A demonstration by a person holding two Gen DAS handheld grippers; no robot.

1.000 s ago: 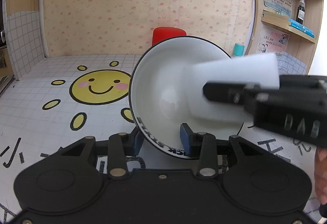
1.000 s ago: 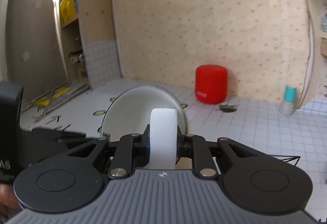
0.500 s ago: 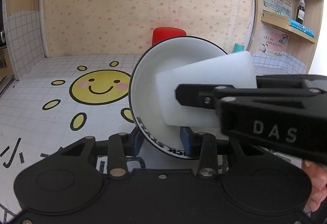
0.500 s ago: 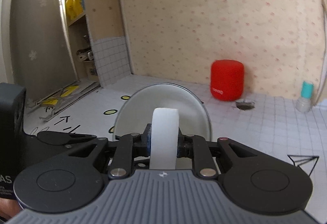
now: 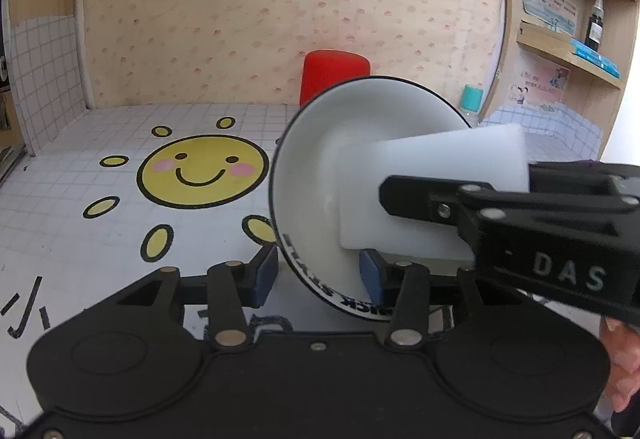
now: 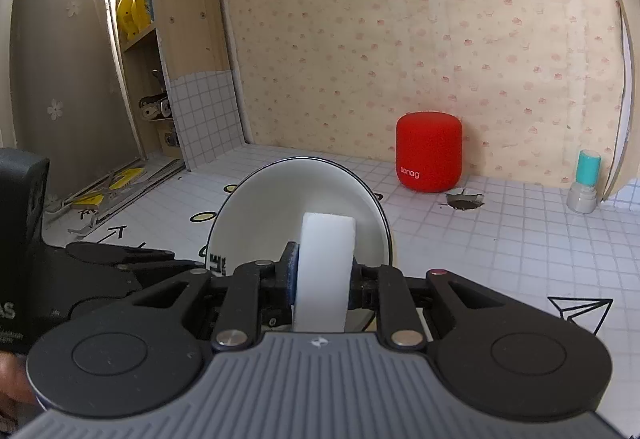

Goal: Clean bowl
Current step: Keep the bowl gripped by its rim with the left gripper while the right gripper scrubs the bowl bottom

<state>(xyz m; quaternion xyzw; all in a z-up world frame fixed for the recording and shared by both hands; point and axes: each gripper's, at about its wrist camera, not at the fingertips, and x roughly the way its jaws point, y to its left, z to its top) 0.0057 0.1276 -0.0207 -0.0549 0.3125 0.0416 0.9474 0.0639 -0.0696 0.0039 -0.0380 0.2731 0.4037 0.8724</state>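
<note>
Red speaker (image 6: 429,153) "sonag", right tool (image 5: 404,195) "DAS"

bowl (image 5: 320,159): 1 | sponge (image 5: 432,175): 1 | tongs: 2, left tongs (image 5: 318,271) and right tongs (image 6: 324,275) | red speaker (image 6: 429,151): 1 | small bottle with teal cap (image 6: 585,183): 1 | sun face (image 5: 202,171) on bench (image 6: 480,239): 1
</note>
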